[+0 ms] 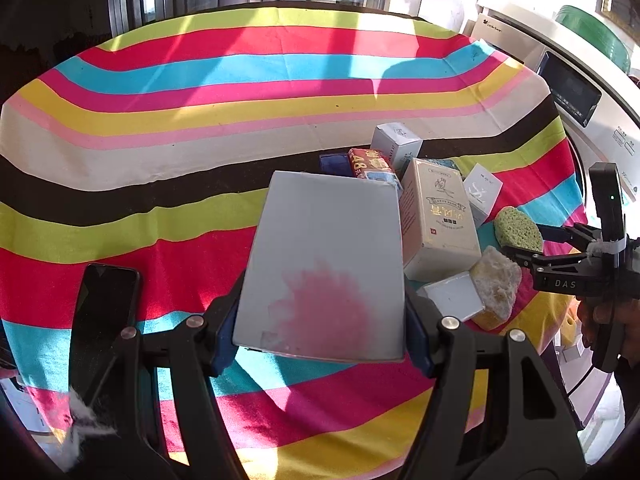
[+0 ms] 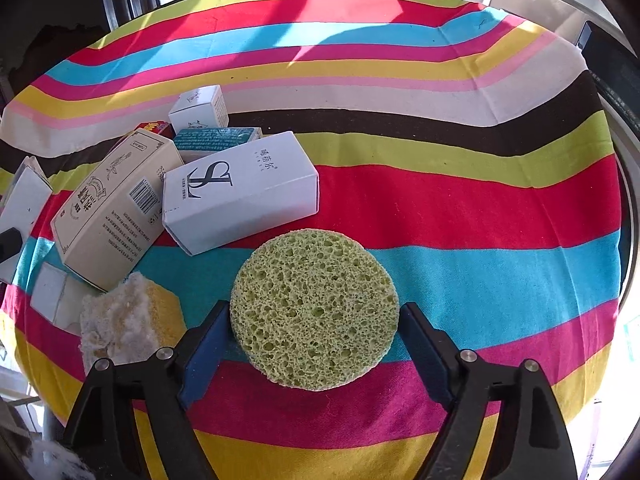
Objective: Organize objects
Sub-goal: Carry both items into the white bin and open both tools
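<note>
My left gripper (image 1: 320,336) is shut on a flat grey box with a pink stain (image 1: 324,264), held above the striped tablecloth (image 1: 200,80). My right gripper (image 2: 314,344) is shut on a round green sponge (image 2: 314,308); it also shows in the left wrist view (image 1: 520,254), with the sponge (image 1: 516,226) at its tips. A pile of boxes lies beside it: a beige box (image 2: 112,208), a white box with a black logo (image 2: 240,192), a teal box (image 2: 216,138) and a small white box (image 2: 200,110). A yellow sponge with a white pad (image 2: 128,320) lies by the pile.
A black phone (image 1: 104,320) lies on the cloth at the left. A white washing machine (image 1: 560,80) stands along the table's right side. A small white block (image 1: 456,296) lies beside the yellow sponge (image 1: 498,288). A red box (image 1: 368,162) sits behind the pile.
</note>
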The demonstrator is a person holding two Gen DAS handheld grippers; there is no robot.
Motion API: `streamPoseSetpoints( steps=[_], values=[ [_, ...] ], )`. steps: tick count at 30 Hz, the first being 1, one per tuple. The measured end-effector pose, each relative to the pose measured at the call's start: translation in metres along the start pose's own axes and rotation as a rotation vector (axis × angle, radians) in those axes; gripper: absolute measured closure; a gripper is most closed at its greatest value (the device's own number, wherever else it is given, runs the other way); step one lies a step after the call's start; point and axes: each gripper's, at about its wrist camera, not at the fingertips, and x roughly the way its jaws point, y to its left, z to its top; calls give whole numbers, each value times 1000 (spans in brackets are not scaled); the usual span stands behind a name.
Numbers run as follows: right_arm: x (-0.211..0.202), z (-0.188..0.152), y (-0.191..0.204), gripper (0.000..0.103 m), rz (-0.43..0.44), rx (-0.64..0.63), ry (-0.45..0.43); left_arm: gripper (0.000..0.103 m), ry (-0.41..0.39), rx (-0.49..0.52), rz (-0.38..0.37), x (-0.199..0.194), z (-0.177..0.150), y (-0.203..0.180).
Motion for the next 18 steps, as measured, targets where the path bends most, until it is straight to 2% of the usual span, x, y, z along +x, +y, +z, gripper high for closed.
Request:
streamPoseSetpoints(
  steps=[12, 18],
  values=[
    [-32, -20, -30, 22, -21, 56, -24, 33, -47, 55, -33, -20, 4, -31],
    [-54, -35, -53, 22, -47, 86, -32, 33, -67, 93, -90, -27, 7, -60]
  ],
)
